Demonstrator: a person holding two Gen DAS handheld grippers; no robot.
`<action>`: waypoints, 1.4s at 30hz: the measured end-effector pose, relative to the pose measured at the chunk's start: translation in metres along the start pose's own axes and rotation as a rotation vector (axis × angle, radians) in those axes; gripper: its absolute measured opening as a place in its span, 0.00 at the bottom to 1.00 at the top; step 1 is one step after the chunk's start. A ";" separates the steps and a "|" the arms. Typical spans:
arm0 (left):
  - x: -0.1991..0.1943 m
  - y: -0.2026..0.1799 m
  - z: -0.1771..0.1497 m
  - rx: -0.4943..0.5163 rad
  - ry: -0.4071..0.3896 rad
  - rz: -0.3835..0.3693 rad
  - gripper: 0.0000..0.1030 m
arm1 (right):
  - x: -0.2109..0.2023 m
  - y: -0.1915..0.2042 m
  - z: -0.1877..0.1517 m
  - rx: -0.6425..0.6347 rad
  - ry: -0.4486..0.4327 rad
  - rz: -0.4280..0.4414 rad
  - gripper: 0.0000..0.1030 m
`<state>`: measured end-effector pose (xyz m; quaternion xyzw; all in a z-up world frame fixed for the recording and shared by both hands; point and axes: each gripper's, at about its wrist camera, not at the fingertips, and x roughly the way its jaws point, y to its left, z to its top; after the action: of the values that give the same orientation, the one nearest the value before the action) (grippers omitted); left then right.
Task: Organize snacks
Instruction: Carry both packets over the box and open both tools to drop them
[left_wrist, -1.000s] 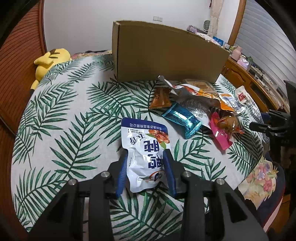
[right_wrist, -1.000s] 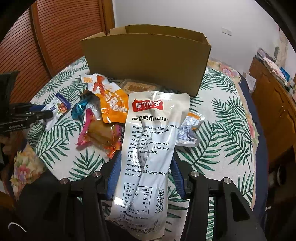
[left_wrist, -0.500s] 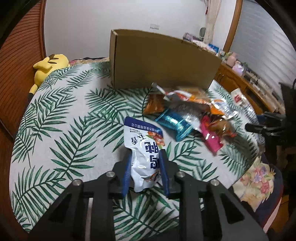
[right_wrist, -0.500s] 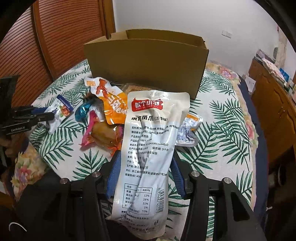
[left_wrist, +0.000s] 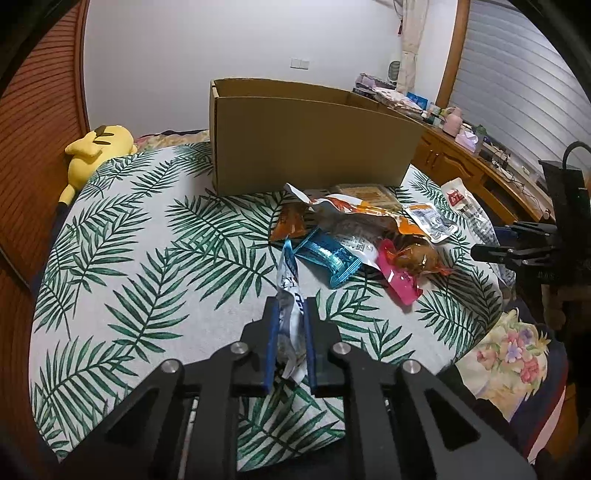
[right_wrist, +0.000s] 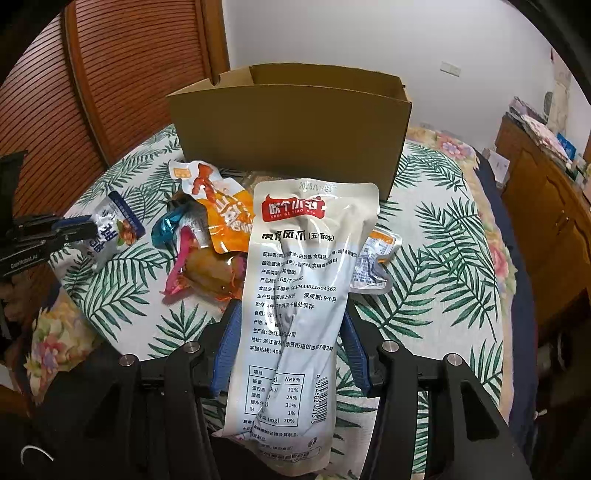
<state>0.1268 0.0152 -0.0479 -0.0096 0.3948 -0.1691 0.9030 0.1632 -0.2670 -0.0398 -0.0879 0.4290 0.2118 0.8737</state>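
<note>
My left gripper (left_wrist: 290, 314) is shut on a blue-and-white snack pouch (left_wrist: 289, 291), pinched edge-on and lifted above the palm-leaf cloth; the pouch also shows in the right wrist view (right_wrist: 110, 232). My right gripper (right_wrist: 291, 332) is shut on a long white chicken-feet packet (right_wrist: 299, 295) that stands up between its fingers. An open cardboard box (left_wrist: 310, 144) stands at the back of the table; it also shows in the right wrist view (right_wrist: 291, 129). Loose snacks lie before it: an orange pouch (right_wrist: 225, 218), a teal packet (left_wrist: 327, 258) and a pink-wrapped piece (left_wrist: 402, 273).
A yellow plush toy (left_wrist: 96, 147) lies at the table's far left edge. A wooden slatted wall (right_wrist: 122, 66) is behind on the left. A wooden sideboard (left_wrist: 476, 166) with clutter runs along the right. A small flat packet (right_wrist: 373, 262) lies beside the white packet.
My left gripper has closed on the blue-and-white pouch and lifted it, turning it edge-on. My right gripper has kept its hold on the white packet and risen slightly.
</note>
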 end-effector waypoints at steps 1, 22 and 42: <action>0.000 0.000 0.000 0.002 -0.001 0.003 0.08 | 0.000 0.000 0.000 0.001 -0.002 0.001 0.51; -0.046 -0.015 0.087 0.030 -0.193 -0.041 0.08 | -0.031 -0.012 0.062 0.010 -0.149 0.036 0.51; 0.044 0.009 0.256 0.066 -0.247 0.016 0.09 | 0.030 -0.052 0.235 -0.012 -0.290 -0.016 0.51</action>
<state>0.3402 -0.0202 0.0955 0.0026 0.2749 -0.1722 0.9459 0.3705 -0.2256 0.0800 -0.0652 0.2964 0.2180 0.9276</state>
